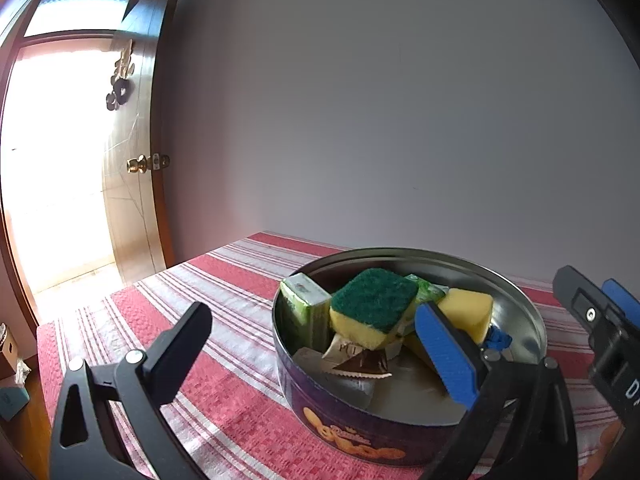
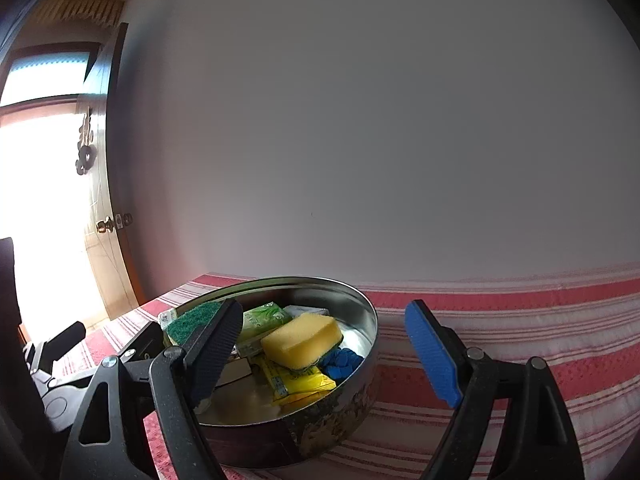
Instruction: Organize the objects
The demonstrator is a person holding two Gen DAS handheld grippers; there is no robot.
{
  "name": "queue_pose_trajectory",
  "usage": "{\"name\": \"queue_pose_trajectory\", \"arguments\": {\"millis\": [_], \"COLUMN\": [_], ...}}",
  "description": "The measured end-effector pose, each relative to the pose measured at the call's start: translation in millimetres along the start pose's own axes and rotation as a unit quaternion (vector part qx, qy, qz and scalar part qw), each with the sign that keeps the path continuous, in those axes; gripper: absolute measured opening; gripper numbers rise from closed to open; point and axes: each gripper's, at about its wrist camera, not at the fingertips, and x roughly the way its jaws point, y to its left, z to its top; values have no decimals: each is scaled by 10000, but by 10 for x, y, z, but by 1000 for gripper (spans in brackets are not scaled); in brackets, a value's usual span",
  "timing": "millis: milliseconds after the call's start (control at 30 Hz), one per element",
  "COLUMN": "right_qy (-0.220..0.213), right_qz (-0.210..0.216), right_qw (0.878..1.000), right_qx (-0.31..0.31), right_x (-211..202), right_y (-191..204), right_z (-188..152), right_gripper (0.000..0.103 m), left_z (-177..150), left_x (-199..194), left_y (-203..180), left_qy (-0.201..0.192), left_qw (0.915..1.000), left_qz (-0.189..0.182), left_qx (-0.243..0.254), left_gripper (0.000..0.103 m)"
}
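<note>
A round purple cookie tin (image 1: 340, 428) stands open on the red-and-white striped tablecloth (image 1: 224, 280). It holds a green-topped yellow sponge (image 1: 372, 304), a plain yellow sponge (image 1: 468, 312), a green box (image 1: 304, 300), sachets and a blue piece (image 1: 498, 338). My left gripper (image 1: 316, 356) is open and straddles the tin's near left wall, empty. My right gripper (image 2: 328, 356) is open and straddles the tin's (image 2: 320, 428) right wall, empty, with the yellow sponge (image 2: 300, 340) between its fingers. The right gripper also shows at the right edge of the left wrist view (image 1: 600, 332).
A plain wall runs behind the table. An open wooden door (image 1: 132, 168) and a bright doorway are at the left. A yellow packet (image 2: 296, 384) and blue pieces (image 2: 340, 362) lie in the tin. Boxes (image 1: 10, 376) sit on the floor at far left.
</note>
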Motion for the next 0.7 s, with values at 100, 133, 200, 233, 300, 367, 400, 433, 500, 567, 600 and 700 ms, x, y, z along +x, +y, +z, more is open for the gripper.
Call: {"name": "queue_pose_trajectory", "arguments": {"millis": [100, 133, 200, 233, 300, 367, 400, 433, 500, 567, 600, 700], "right_qy": [67, 86, 108, 112, 135, 154, 154, 139, 70, -26, -62, -75], "right_qz": [45, 46, 63, 71, 86, 86, 75, 70, 47, 12, 5, 13], "right_qw": [10000, 9999, 9999, 9999, 9999, 9998, 9998, 9999, 10000, 10000, 10000, 10000], "right_qx": [41, 27, 14, 23, 49, 41, 35, 26, 10, -13, -26, -32], "right_x": [23, 24, 6, 1, -29, -56, -73, -102, -146, -174, -183, -181], "right_y": [-5, -5, -1, -11, -28, -38, -35, -39, -41, -45, -44, -41], "right_z": [4, 3, 3, 0, -8, -16, -20, -26, -26, -15, -12, -13], "right_gripper": [85, 85, 85, 85, 85, 85, 85, 85, 85, 85, 85, 85], "left_z": [-15, -25, -32, -37, -42, -44, -49, -49, -56, -57, -53, -28], "left_x": [-18, -37, -66, -90, -126, -149, -158, -166, -197, -230, -238, -290], "left_y": [-24, -44, -51, -51, -62, -81, -97, -106, -151, -174, -191, -187], "left_qy": [86, 98, 80, 52, -13, -40, -24, -20, -22, -5, 3, 18], "left_qw": [9999, 9999, 9999, 9998, 9998, 9997, 9995, 9994, 9990, 9988, 9988, 9989], "left_qz": [61, 63, 30, 16, 51, 73, 65, 46, 56, 53, 36, 28], "left_qx": [69, 103, 150, 170, 201, 249, 297, 339, 442, 490, 495, 466], "left_gripper": [103, 103, 103, 103, 103, 103, 103, 103, 103, 103, 103, 103]}}
